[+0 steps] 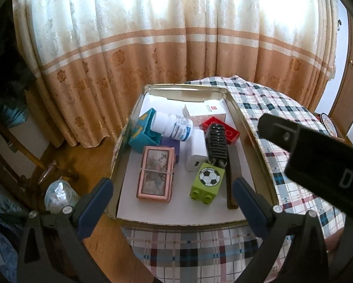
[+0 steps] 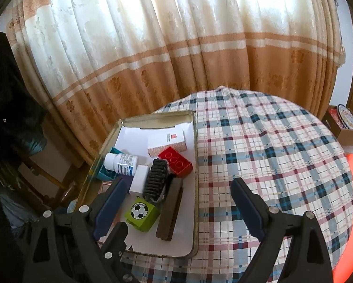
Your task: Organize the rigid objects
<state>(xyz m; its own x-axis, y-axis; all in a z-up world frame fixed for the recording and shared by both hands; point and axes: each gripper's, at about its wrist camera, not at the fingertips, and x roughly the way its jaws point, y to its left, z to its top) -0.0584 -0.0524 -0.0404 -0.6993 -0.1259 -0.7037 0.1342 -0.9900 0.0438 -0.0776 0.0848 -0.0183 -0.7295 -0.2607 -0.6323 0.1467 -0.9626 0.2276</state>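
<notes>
Task looks near done — every item in view sits in the tin [image 1: 248,127]: bottle [image 1: 172,126], blocks, charger, comb, pink case [image 1: 155,174]. Cloth [image 2: 270,146] beside it bare. Left gripper [image 1: 172,202] & right gripper [image 2: 176,202] both spread, holding nothing — maybe just tidying left.

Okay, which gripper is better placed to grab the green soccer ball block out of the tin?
Left, probably. The left gripper is open over the tin, with the green soccer block between its fingers. The right gripper, also open, points mostly at the tablecloth.
</notes>
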